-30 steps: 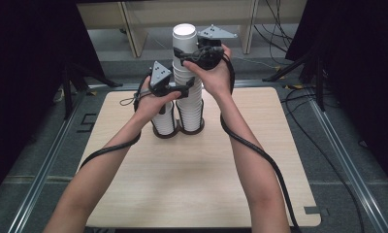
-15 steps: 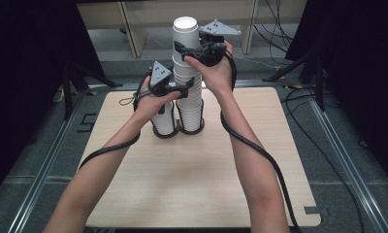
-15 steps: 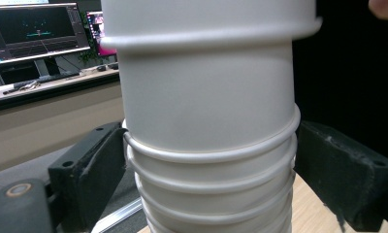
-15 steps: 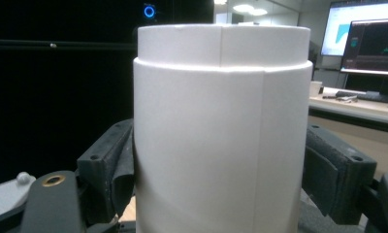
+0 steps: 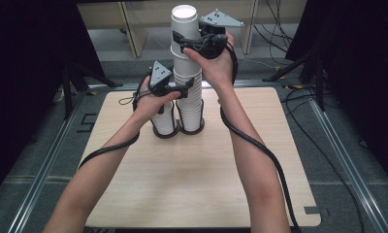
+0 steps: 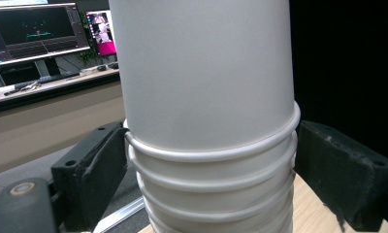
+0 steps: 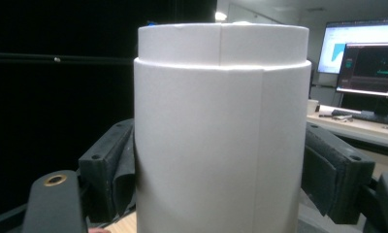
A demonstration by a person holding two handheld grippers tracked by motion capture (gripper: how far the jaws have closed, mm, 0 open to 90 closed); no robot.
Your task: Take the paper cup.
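A tall stack of upside-down white paper cups [image 5: 190, 104] stands on the wooden table [image 5: 197, 170]. A shorter stack [image 5: 164, 121] stands right beside it on the left. My right gripper [image 5: 184, 42] is shut on the top cup [image 5: 184, 22], held high above the stack; its jaws have just been closing on the cup's wall [image 7: 221, 145]. My left gripper [image 5: 187, 89] is shut on the tall stack lower down. Its jaws have just been closing too, and they press on the stacked rims [image 6: 211, 160].
Behind the table run a floor rail, cables and light wooden furniture [image 5: 134, 24]. Monitors [image 6: 37, 29] stand on a desk in the background. Black curtains hang on both sides. Bare table top lies in front of the stacks, between the person's forearms.
The right hand has risen, taking the top cup upward. The left hand and the lower stack have stayed where they were.
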